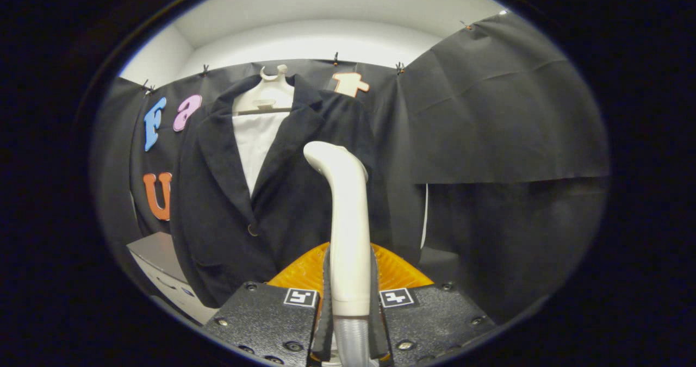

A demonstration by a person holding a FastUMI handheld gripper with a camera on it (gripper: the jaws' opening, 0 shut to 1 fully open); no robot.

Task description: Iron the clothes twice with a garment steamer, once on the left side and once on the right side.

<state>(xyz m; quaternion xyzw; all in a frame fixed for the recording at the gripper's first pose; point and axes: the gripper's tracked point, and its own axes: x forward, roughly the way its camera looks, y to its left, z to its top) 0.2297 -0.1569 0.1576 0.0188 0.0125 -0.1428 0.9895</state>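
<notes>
Black cloth backs the booth, and against it hangs the dark jacket (272,193) on a pale hanger (269,92), a white lining (258,144) showing between its lapels. Your gripper (350,307) has both fingers pressed on the steamer handle (348,231), which stands upright in front of the jacket's right-hand panel. Whether the head touches the cloth is hard to judge from behind. Tilt the handle and it may slip in your grip; push too hard and the jacket could swing off the hanger. A grey box (163,269) sits below the jacket's hem.
</notes>
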